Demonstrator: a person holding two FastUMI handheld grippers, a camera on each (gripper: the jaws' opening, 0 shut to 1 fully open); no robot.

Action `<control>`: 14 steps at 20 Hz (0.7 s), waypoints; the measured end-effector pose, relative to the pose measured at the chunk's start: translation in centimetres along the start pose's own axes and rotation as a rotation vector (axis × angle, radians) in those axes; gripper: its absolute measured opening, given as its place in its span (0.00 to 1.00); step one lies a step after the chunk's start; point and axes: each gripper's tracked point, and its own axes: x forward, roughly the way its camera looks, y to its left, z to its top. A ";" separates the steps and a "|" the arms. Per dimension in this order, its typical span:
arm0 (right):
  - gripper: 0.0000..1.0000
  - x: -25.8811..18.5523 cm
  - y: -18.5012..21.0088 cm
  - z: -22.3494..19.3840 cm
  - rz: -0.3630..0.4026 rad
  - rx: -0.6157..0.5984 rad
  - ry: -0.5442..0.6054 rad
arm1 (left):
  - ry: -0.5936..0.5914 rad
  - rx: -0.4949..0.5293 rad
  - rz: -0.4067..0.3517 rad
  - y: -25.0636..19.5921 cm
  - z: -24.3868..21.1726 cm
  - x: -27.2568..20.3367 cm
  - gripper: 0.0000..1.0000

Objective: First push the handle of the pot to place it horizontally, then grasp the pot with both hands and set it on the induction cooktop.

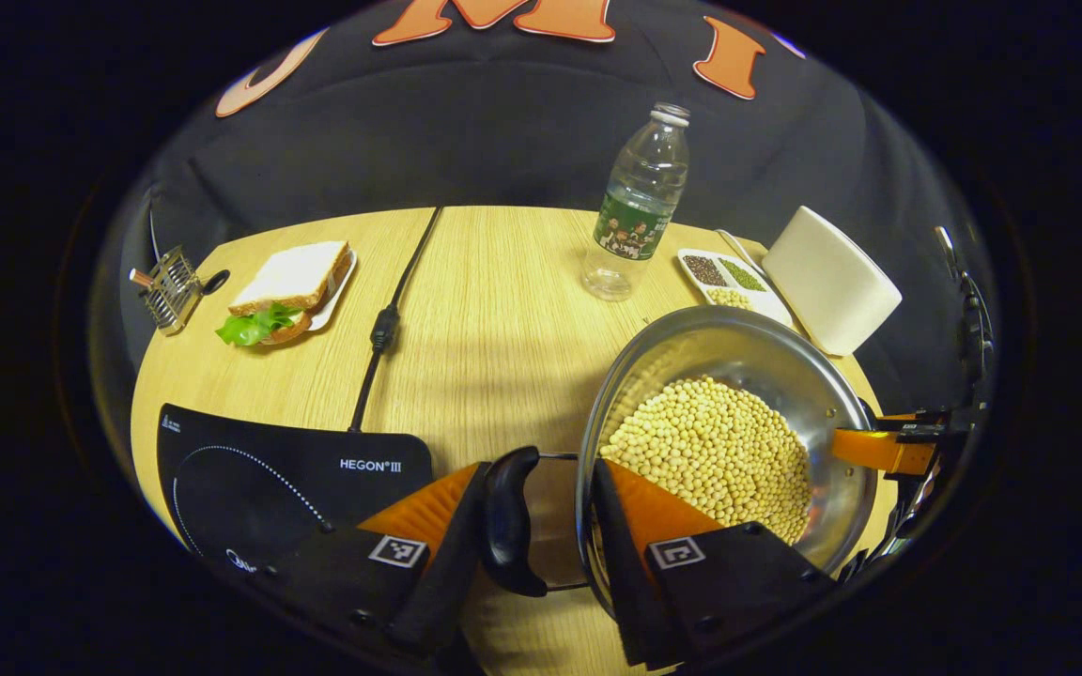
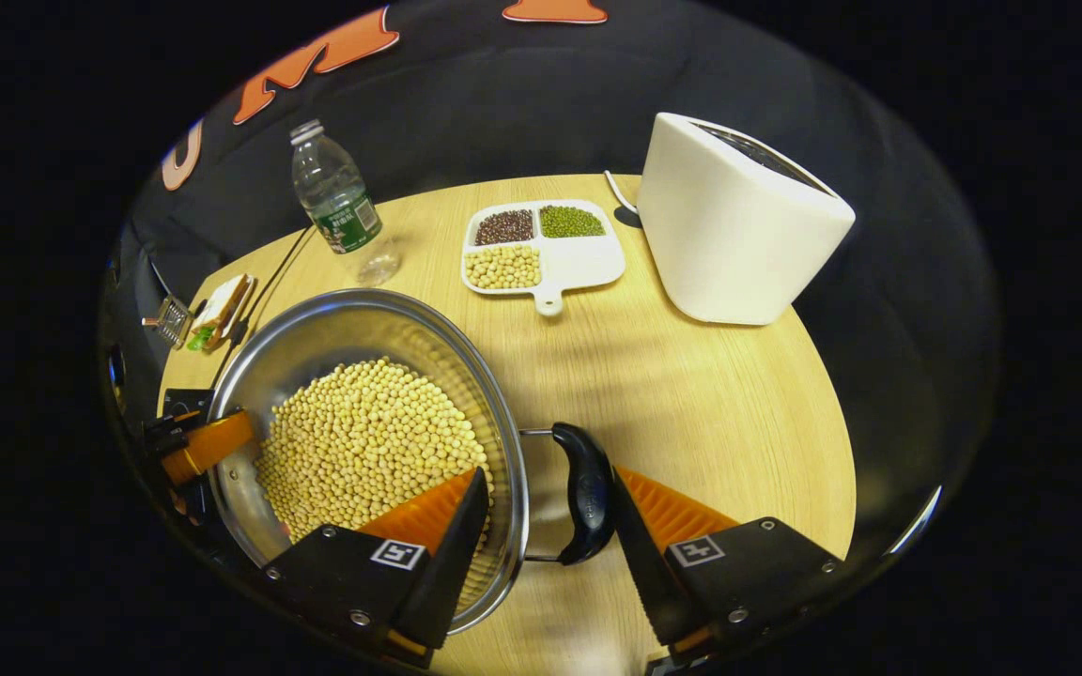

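In the left gripper view, you see the rack at the far left edge of the worktop, well apart from the pot. Next comes the sandwich on a small plate, then the cable, which runs down to the cooktop. The cooktop lies flat on the worktop, to the left of the pot and apart from it. Your left gripper has its jaws set wide around the pot's rim and its left handle: one finger is outside the handle, the other is inside the pot over the beans. I cannot tell if both fingers press. The bottle stands upright behind the pot. To the right of the bottle is the tray with three sorts of grain, then the white container.

In the right gripper view, the pot stands on the worktop, full of beans, left of centre. Your right gripper has its jaws wide in the same manner: one finger is inside the pot, the other is outside the right handle, very near to it. The bottle is behind the pot, the tray is behind and to the right, and the container is farther right.
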 end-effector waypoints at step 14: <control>0.53 -5.4 2.6 2.6 0.096 0.016 -0.055 | -0.056 0.067 0.081 1.5 4.4 -7.2 0.63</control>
